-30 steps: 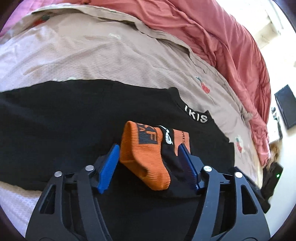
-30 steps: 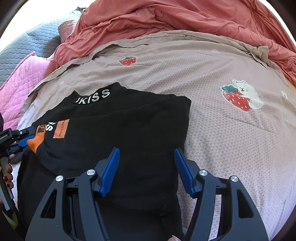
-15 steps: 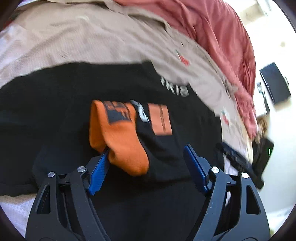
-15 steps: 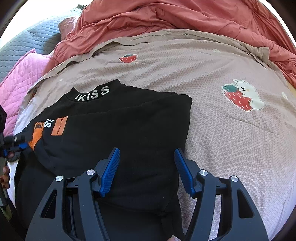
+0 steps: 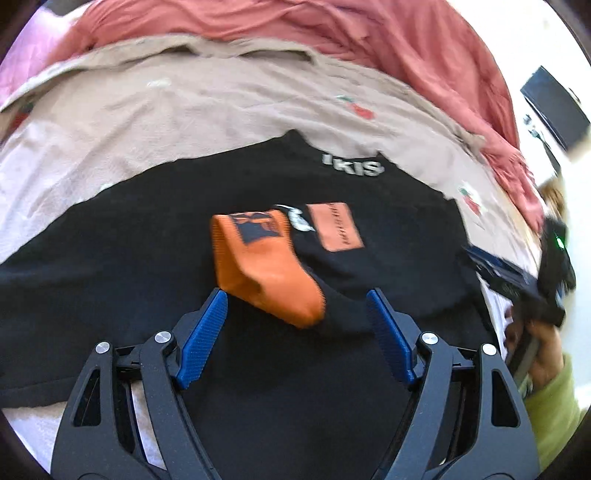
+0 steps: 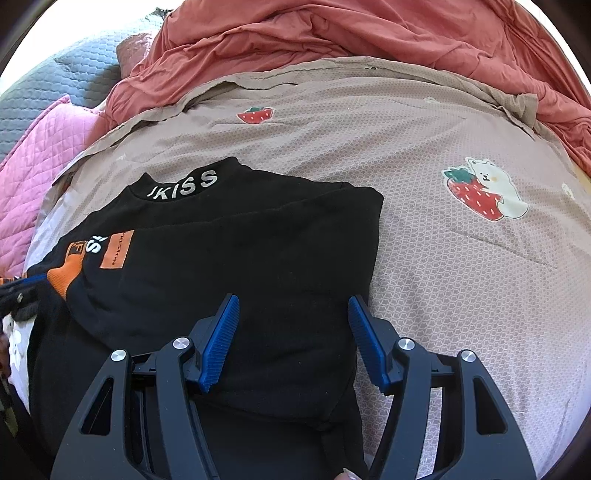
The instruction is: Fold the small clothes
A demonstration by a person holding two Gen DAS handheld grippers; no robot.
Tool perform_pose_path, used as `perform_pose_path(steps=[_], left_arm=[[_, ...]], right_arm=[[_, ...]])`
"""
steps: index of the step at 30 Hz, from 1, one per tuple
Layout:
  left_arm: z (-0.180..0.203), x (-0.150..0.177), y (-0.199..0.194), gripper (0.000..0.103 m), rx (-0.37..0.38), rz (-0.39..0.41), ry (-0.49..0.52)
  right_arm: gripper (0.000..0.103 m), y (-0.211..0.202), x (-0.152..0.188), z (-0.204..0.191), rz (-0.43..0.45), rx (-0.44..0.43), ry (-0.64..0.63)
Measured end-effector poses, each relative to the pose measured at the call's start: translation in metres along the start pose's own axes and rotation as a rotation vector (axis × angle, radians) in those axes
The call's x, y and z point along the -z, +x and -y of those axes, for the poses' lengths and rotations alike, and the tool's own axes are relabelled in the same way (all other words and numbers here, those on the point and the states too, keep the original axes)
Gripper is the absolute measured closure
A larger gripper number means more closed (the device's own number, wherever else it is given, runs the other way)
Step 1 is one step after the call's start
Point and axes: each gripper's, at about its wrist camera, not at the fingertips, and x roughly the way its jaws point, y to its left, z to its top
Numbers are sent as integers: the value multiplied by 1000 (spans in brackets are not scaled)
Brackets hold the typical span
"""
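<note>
A black sweatshirt (image 6: pixel 236 243) with white collar lettering lies on the bed, its sleeves folded in over the body. It also shows in the left wrist view (image 5: pixel 110 258). An orange cuff (image 5: pixel 266 266) lies on top of the shirt, beside an orange patch (image 5: pixel 334 227). My left gripper (image 5: pixel 295 325) is open and empty, its tips just short of the cuff. My right gripper (image 6: pixel 293 332) is open and empty, above the folded right side of the shirt. The cuff (image 6: pixel 64 273) shows at the left in the right wrist view.
The shirt lies on a beige sheet (image 6: pixel 424 240) printed with strawberries. A red duvet (image 6: pixel 351 33) is bunched at the far side. A pink quilt (image 6: pixel 40 147) and a grey quilt (image 6: pixel 62 77) lie at the far left. The right gripper (image 5: pixel 517 280) appears at the left view's right edge.
My left gripper has drawn back from around the orange cuff, which now lies free beyond its tips. My right gripper has barely moved.
</note>
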Motion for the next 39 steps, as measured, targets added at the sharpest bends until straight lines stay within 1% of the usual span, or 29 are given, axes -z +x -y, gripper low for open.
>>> perform_pose_path(steps=[3, 5, 6, 7, 8, 9, 10, 12, 14, 16, 17, 18, 19, 20, 22, 24, 26, 28, 30, 31, 32, 33, 34, 36, 38, 39], left_arm=[[-13, -7, 19, 34, -38, -49, -84], [-18, -9, 28, 40, -5, -49, -156], [-21, -9, 29, 47, 0, -42, -183], [-21, -11, 30, 62, -14, -34, -197], [-20, -12, 30, 72, -23, -22, -207], [-22, -12, 26, 92, -14, -9, -217], [-21, -15, 23, 95, 8, 9, -231], [-18, -19, 12, 96, 0, 50, -218], [-9, -25, -1, 96, -22, 109, -172], [-5, -29, -11, 96, -69, 152, -130], [-4, -31, -12, 96, -98, 157, -110], [-7, -32, -8, 95, -112, 136, -108], [-9, -32, -2, 94, -135, 112, -116], [-15, -30, 5, 94, -184, 74, -130], [-24, -24, 11, 90, -239, 46, -154], [-30, -20, 7, 85, -242, 63, -179], [-34, -15, -2, 84, -260, 89, -196], [-31, -12, -16, 85, -289, 131, -188], [-20, -11, -29, 85, -280, 174, -163], [-13, -12, -33, 85, -271, 189, -148], [0, -12, -37, 85, -246, 202, -120], [8, -12, -37, 82, -233, 205, -104], [16, -12, -35, 79, -219, 201, -84], [40, -10, -22, 74, -194, 160, -19], [56, -6, -8, 72, -187, 133, 35], [62, -5, 1, 70, -190, 116, 55]], right_arm=[[43, 1, -1, 0, 0, -3, 4], [43, 1, -1, 1, 0, -6, 8], [43, 1, -1, 1, 2, -7, 11], [43, 0, -1, 2, 4, -10, 14], [43, -1, -1, 2, 6, -12, 16], [43, -1, -2, 3, 9, -14, 18], [43, -2, -2, 3, 11, -15, 21], [43, -4, -3, 5, 23, -22, 30], [43, -7, -3, 5, 37, -25, 36], [43, -8, -4, 5, 46, -28, 37], [43, -8, -4, 5, 42, -28, 36], [43, -6, -3, 4, 31, -24, 33], [43, -3, -2, 4, 19, -17, 31], [43, 0, -2, 4, 6, -5, 32], [43, 1, -2, 8, 2, 0, 45], [43, -3, -4, 15, 14, 7, 74], [43, -7, -5, 23, 23, 29, 96], [43, -9, -5, 31, 23, 47, 126], [43, -11, -5, 37, 29, 59, 148], [43, -12, -5, 36, 36, 62, 141], [43, -13, -6, 32, 46, 58, 123], [43, -14, -6, 26, 54, 49, 98], [43, -15, -5, 20, 58, 38, 75], [43, -14, -4, 5, 57, 12, 22], [43, -11, -1, -12, 44, -17, -37], [43, -10, 1, -19, 37, -25, -59]])
